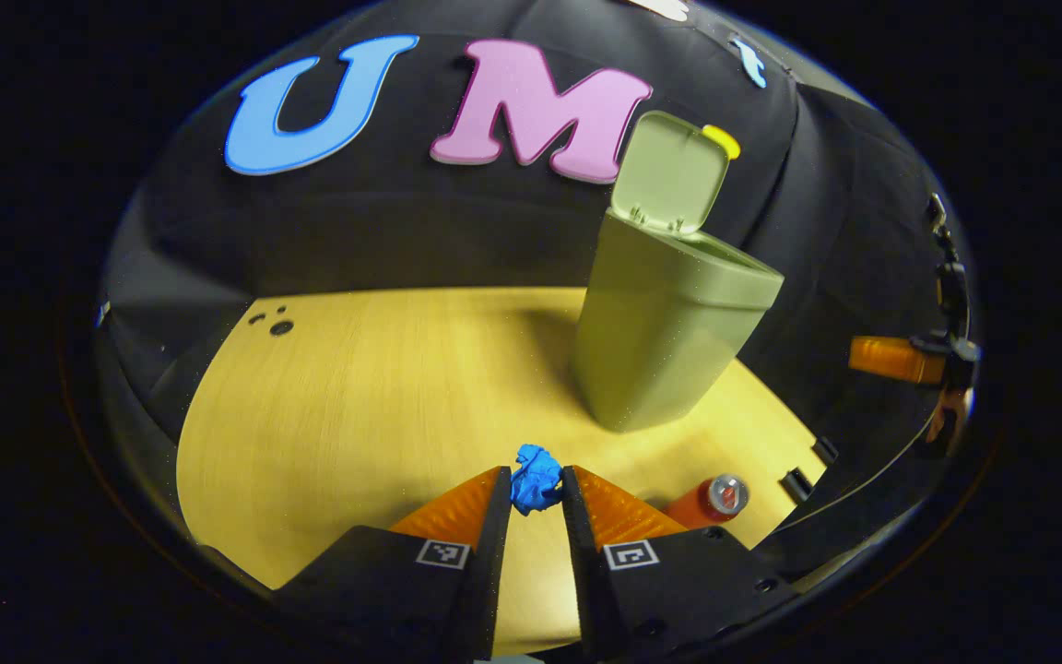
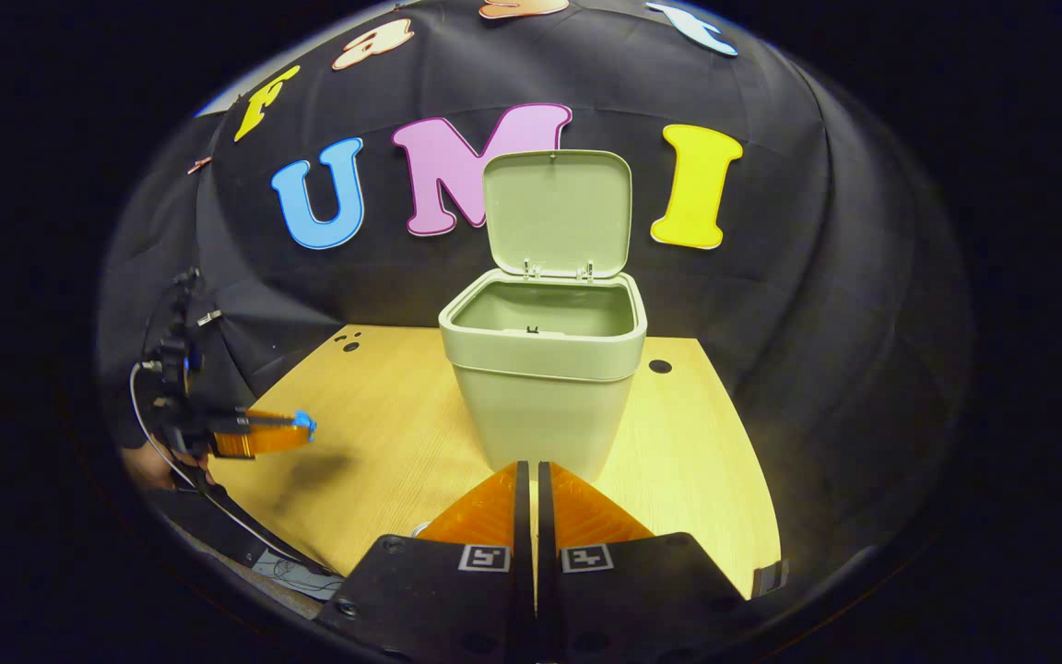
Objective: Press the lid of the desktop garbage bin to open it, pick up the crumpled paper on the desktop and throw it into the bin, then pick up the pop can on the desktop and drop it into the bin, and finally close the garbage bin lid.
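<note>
A pale green desktop bin (image 1: 665, 332) (image 2: 545, 387) stands on the wooden table with its lid (image 1: 669, 172) (image 2: 557, 214) swung up and its inside showing bare. My left gripper (image 1: 536, 484) is shut on a crumpled blue paper ball (image 1: 536, 478), held above the table to the left of the bin. From the right gripper view that same gripper (image 2: 296, 429) hangs at the far left with the blue paper (image 2: 304, 423) at its tips. A red pop can (image 1: 711, 500) lies on its side near the table's front right. My right gripper (image 2: 532, 489) is shut on nothing, just in front of the bin.
The wooden table (image 1: 356, 406) (image 2: 402, 433) has small dark holes near its back corners (image 1: 281, 326) (image 2: 659, 366). Black cloth walls surround it closely. The other gripper (image 1: 900, 358) shows at the far right edge in the left gripper view. Cables trail off the table's left edge (image 2: 218, 516).
</note>
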